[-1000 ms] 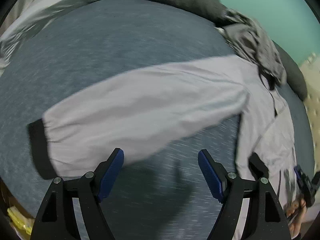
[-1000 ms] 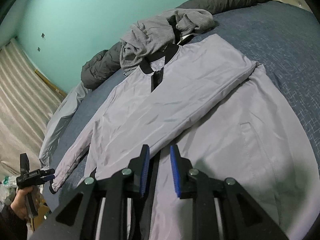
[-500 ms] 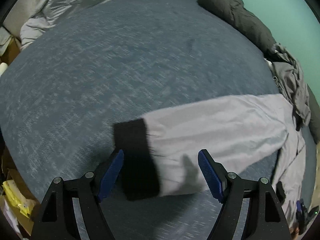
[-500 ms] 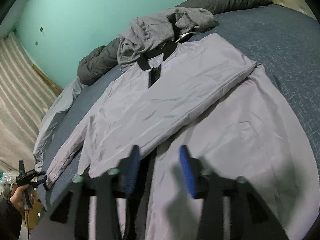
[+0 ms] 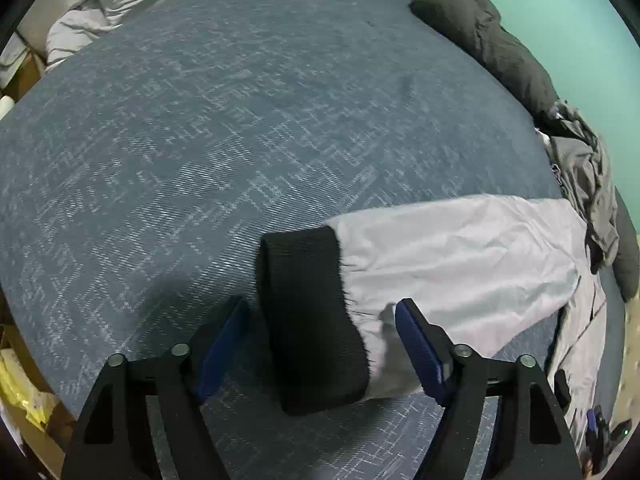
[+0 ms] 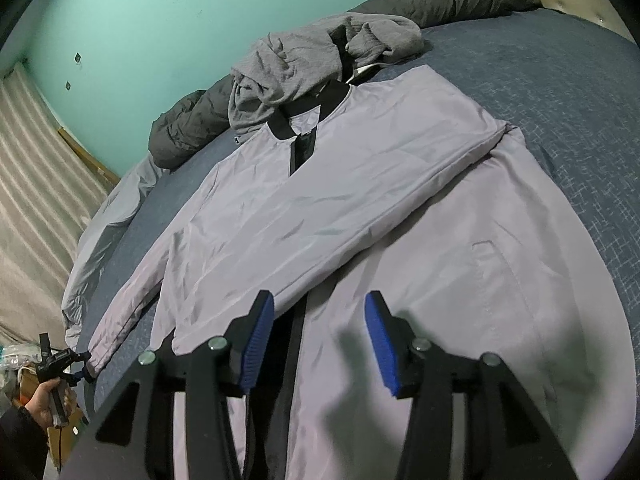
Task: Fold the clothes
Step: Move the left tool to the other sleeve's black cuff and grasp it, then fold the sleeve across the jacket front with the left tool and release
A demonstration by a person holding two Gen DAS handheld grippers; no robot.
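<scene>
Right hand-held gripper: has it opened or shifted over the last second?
Yes. The right hand-held gripper has opened from nearly shut to wide apart, while staying over the black zip strip of the grey jacket.

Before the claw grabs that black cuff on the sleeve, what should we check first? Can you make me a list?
1. Left claw open wide enough: ok.
2. Black cuff sits between its fingers: ok.
3. Sleeve lies flat on the bed, nothing on top: ok.
4. Right claw open and off the jacket: open ok; touching, cannot tell.
5. Other sleeve already folded across the jacket: ok.
6. Grey hoodie clear of the jacket: not ok, it overlaps the collar.
</scene>
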